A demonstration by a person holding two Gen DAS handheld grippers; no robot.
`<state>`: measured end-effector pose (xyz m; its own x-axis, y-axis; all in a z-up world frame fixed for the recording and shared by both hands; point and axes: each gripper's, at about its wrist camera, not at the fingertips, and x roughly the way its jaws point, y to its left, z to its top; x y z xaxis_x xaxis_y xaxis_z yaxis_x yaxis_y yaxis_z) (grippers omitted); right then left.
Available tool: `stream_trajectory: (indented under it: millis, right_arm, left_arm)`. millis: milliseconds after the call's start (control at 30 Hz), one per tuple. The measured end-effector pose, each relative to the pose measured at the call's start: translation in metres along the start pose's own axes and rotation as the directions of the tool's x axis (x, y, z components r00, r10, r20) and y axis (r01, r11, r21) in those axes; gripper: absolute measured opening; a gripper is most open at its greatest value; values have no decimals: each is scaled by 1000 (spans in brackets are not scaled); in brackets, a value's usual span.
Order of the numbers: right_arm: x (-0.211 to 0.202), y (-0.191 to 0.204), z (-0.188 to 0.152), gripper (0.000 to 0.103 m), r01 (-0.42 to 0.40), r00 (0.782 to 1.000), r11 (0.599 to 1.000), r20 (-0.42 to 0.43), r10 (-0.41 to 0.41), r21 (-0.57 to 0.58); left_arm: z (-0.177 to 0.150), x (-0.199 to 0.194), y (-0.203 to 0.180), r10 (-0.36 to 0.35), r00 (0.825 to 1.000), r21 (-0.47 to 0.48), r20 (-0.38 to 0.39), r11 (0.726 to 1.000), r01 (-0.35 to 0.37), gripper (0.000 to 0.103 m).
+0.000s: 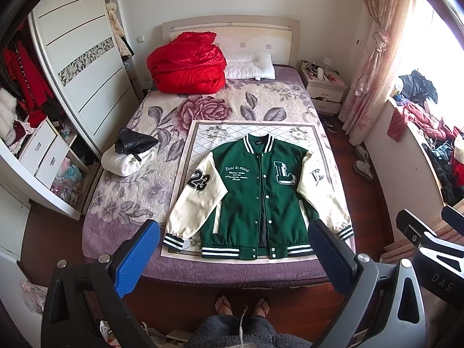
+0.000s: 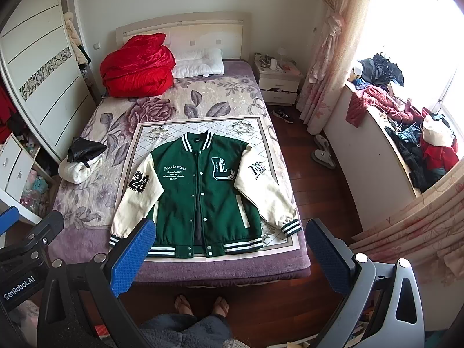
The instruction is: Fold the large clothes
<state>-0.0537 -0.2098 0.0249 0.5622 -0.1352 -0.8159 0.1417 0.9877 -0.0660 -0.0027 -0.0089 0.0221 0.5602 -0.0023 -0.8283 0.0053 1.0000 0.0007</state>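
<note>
Jacket (image 1: 255, 197) lies flat, front up, on the mat (image 1: 203, 133) at the bed's foot; nothing folded yet.
Left claw (image 1: 232, 258) and right claw (image 2: 229, 255) hang released above; probably take a sleeve cuff (image 2: 291, 227) first, fold it inward.

Both wrist cameras look down from above the foot of the bed (image 1: 121, 240), facing the headboard (image 2: 179, 26); the left camera apparently sits further left.

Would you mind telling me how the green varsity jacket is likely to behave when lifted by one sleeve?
The jacket will probably drape and sag, being soft cloth lying flat. Its unsnapped front may fall open. The thick body likely makes it heavyish.
</note>
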Motion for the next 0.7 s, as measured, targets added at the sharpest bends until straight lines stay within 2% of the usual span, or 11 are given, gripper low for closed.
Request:
stream_trajectory:
  millis: [700]
  right_arm:
    - [-11, -4, 6, 103, -6, 1000, 1000, 15, 6, 4]
  left_arm:
    - [3, -2, -1, -2, 1000, 0, 7, 1000, 2, 103]
